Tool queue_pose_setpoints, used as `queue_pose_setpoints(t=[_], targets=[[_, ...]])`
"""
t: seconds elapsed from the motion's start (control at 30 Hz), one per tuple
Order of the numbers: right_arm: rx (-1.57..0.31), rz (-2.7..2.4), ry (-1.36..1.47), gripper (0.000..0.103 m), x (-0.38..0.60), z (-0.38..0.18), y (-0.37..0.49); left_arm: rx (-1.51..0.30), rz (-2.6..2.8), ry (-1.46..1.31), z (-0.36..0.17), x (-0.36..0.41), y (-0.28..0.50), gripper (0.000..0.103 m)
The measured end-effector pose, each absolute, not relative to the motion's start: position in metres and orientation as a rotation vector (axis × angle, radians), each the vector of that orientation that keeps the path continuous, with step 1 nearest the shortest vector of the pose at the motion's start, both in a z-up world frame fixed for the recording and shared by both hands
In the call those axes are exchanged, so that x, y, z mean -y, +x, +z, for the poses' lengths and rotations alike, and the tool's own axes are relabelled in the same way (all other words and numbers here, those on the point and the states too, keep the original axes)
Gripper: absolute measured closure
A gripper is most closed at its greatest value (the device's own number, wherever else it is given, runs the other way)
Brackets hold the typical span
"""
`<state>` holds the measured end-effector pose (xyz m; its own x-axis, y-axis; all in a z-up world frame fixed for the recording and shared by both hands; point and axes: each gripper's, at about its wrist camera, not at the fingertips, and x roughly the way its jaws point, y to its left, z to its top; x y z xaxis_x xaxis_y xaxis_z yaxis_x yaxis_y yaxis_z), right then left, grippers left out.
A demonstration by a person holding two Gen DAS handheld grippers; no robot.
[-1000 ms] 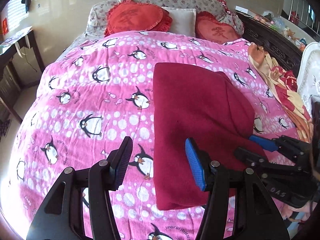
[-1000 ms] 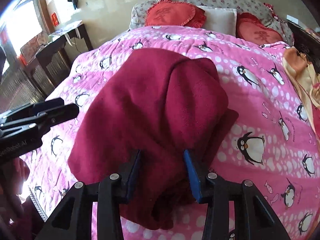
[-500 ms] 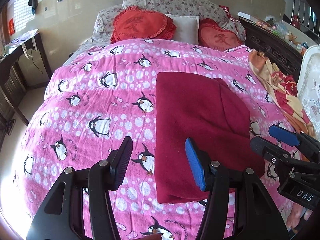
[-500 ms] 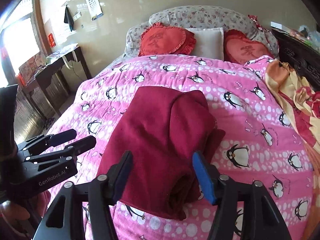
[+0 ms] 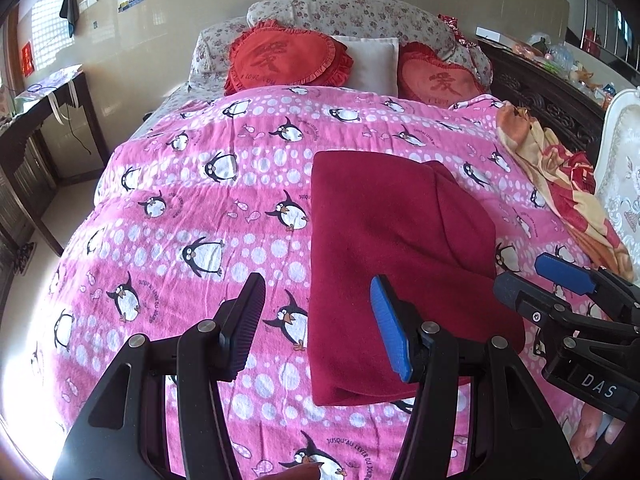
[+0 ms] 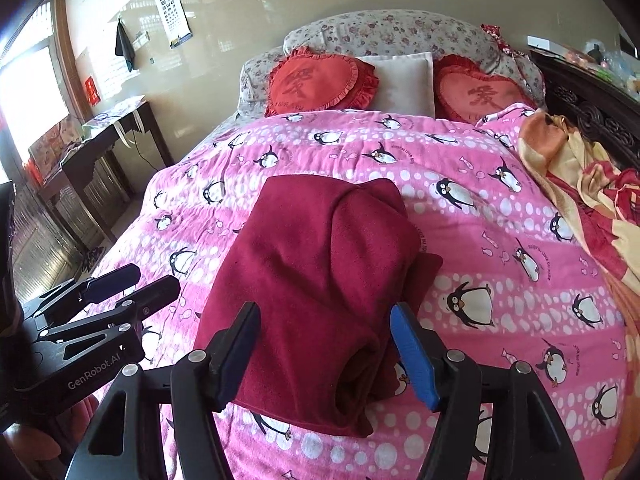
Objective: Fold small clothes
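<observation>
Left tool (image 5: 318, 322) wide open, empty, right tool (image 6: 324, 348) likewise, above folded garment (image 6: 320, 264)

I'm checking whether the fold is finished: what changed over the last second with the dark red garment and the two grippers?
The right gripper let go of the folded dark red fleece garment, opened and pulled back toward the person. The left gripper, open, also drew back. The garment stayed folded in the same spot on the pink penguin-print blanket.
</observation>
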<state>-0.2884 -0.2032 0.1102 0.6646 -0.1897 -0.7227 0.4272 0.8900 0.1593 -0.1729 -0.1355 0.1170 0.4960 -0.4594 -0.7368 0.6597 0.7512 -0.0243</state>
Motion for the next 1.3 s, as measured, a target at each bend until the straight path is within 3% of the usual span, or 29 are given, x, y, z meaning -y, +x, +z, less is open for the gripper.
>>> queue_pose_setpoints(t=[1.3], targets=[[-0.811, -0.347, 0.361, 0.037, 0.205, 0.098, -0.282, -0.772, -0.676, 0.272, 0.110, 0.132, -0.168, 0.048]])
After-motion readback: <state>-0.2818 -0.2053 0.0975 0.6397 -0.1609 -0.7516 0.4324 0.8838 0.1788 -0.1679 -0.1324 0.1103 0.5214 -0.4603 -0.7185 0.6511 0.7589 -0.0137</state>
